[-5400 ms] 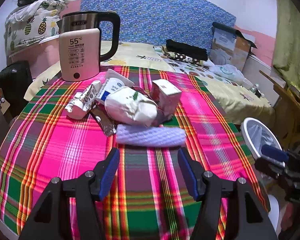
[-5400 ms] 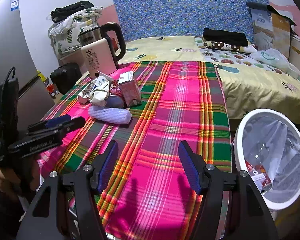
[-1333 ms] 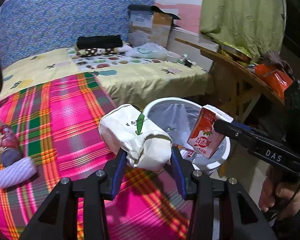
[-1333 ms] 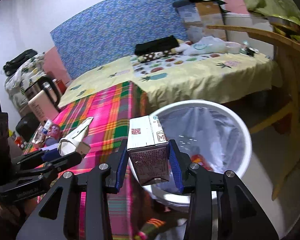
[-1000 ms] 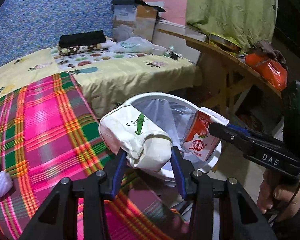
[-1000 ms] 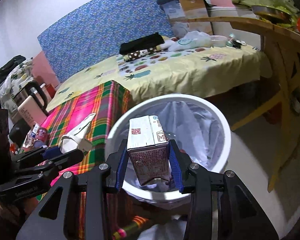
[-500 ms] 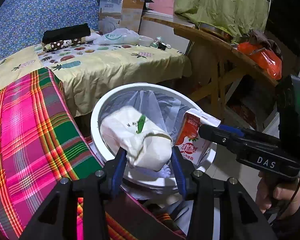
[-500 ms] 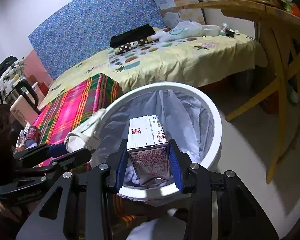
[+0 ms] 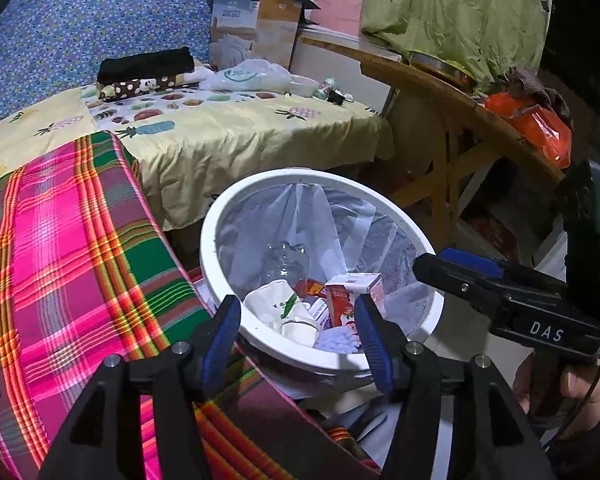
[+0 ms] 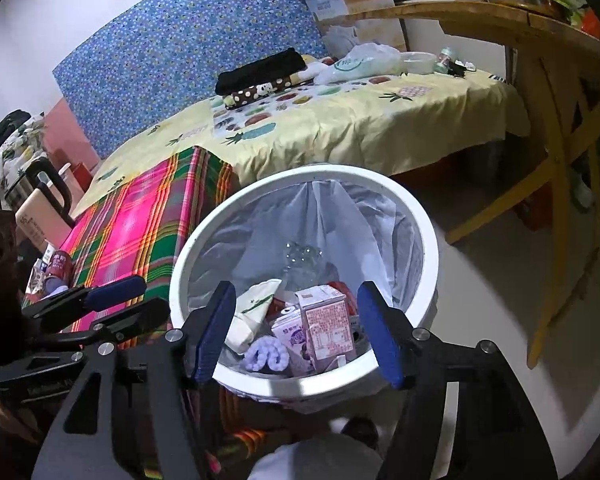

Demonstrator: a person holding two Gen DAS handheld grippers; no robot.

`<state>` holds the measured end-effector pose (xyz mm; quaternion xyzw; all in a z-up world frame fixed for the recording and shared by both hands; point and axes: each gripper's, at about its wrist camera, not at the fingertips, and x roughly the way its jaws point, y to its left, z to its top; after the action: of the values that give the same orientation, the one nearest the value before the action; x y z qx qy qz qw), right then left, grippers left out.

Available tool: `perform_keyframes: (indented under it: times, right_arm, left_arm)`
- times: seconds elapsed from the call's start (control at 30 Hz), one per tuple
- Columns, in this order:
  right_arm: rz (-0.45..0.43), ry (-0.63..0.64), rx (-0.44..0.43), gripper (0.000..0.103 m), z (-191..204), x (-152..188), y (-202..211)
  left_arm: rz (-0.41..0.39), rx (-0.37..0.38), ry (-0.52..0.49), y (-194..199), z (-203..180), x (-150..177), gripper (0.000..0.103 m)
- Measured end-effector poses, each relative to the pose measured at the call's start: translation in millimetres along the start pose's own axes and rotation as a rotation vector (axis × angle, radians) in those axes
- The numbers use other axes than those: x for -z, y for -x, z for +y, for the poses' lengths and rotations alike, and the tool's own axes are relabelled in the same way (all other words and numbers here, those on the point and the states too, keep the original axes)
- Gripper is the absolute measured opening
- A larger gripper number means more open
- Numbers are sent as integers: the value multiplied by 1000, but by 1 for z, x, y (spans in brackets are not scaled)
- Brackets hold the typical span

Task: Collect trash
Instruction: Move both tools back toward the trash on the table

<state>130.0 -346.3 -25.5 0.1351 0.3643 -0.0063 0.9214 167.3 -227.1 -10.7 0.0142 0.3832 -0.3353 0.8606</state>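
Both grippers are held above the white trash bin (image 9: 220, 216), which stands on the floor just beside the edge of the plaid-covered tabletop (image 9: 72, 248). The left gripper (image 9: 298, 334) is spread wide with nothing between its fingers (image 9: 220, 332), and the right gripper (image 10: 298, 330) is likewise wide open and empty. Inside the bin's clear liner, a white crumpled bag (image 10: 254, 304), a red-and-white carton (image 10: 328, 326), a purple carton (image 10: 290, 338) and a lavender foam sleeve (image 10: 268, 354) are seen lying together. A bed (image 10: 340, 120) is visible behind.
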Motion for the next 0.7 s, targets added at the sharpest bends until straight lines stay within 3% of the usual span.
perform_keyframes:
  times: [0.33,0.7]
  right_arm:
    - [-11,40,-38,65,19,1,9]
    - [13,134,-137,65,56,11,7]
  left_arm:
    - [-31,-46,65,25,18,15,61]
    - [-64,-161,131,62,46,44,60]
